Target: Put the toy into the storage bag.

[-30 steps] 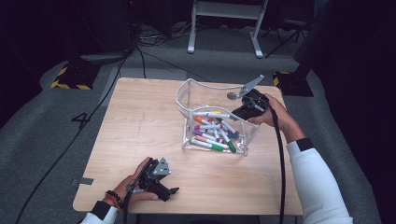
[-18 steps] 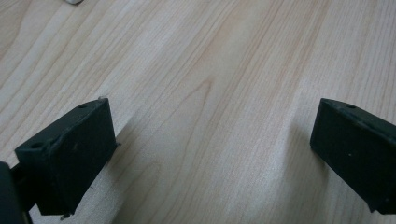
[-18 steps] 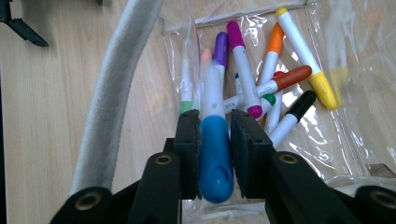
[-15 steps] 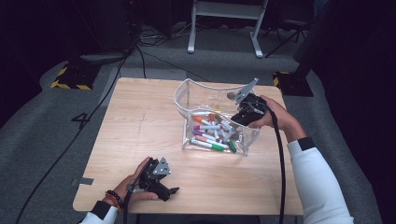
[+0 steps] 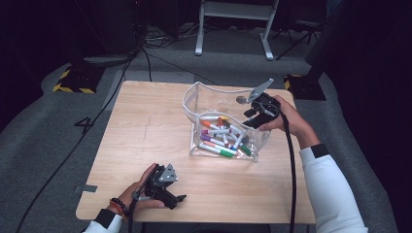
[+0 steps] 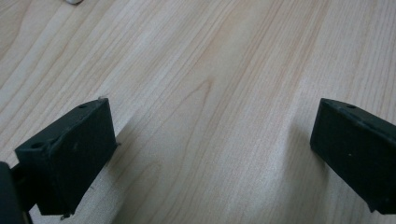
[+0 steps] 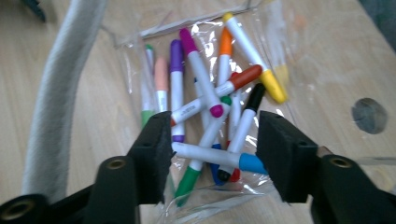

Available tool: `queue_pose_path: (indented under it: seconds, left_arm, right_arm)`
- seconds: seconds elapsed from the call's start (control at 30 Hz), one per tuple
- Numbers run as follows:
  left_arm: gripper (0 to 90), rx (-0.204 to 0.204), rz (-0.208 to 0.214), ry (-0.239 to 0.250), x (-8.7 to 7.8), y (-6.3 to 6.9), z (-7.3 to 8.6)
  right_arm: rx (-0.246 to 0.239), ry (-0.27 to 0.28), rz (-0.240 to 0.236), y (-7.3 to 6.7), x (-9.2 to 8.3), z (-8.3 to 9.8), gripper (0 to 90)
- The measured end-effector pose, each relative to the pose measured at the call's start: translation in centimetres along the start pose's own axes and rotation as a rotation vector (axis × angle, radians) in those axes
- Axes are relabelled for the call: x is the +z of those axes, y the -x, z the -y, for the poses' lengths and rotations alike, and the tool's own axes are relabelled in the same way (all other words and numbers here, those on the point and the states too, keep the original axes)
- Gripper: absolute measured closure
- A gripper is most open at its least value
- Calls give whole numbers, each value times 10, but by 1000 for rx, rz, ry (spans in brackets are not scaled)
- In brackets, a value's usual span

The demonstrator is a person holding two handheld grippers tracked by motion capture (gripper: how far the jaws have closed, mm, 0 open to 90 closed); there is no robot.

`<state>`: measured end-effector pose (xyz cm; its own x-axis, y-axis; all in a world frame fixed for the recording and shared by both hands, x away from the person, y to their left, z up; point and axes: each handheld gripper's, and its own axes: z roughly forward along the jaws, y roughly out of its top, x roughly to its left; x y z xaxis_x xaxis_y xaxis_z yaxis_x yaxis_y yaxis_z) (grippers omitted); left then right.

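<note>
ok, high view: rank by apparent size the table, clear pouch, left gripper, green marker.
1. table
2. clear pouch
3. left gripper
4. green marker

The left gripper sits nearer the camera, so its lead over the marker is uncertain.

Right claw jaws just opening, nothing gripped; left claw open, resting low.

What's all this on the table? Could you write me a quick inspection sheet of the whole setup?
Surface: pale wooden table, bare apart from the items below.
Job's things: clear pouch with a white corded rim, standing open; coloured markers piled inside.
Clutter: a small round grey disc on the wood beside the pouch.
Grippers: right gripper over the pouch mouth, jaws just opened, nothing held; left gripper low over bare wood, jaws wide.
Cables: one trailing from each gripper; more across the floor.
Surroundings: grey carpet, a white stand, dark background.
</note>
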<state>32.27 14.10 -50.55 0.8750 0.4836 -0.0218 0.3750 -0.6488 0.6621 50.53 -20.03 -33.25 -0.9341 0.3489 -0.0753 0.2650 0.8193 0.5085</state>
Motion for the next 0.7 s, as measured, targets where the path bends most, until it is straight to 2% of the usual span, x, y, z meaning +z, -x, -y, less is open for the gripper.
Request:
queue_pose_path:
  seconds: [0.07, 0.17, 0.27, 0.43, 0.47, 0.5, 0.7]
  left_arm:
    - [4, 2, 0, -1, 0, 0, 0]
    - [4, 1, 0, -1, 0, 0, 0]
    - [5, 0, -3, -2, 0, 0, 0]
    - [4, 1, -2, -1, 0, 0, 0]
    - [4, 1, -2, -1, 0, 0, 0]
    - [4, 1, -2, -1, 0, 0, 0]
    - [5, 0, -4, -3, 0, 0, 0]
  right_arm:
    - [29, 25, 27, 2, -2, 1, 392]
    - [63, 69, 102, 3, -7, 0, 282]
    - [85, 118, 134, 0, -11, -1, 260]
    - [109, 150, 194, -6, -14, -3, 242]
    - [109, 150, 194, -6, -14, -3, 242]
    - [145, 189, 186, -7, -19, -2, 245]
    - [164, 244, 214, -14, -32, 0, 242]
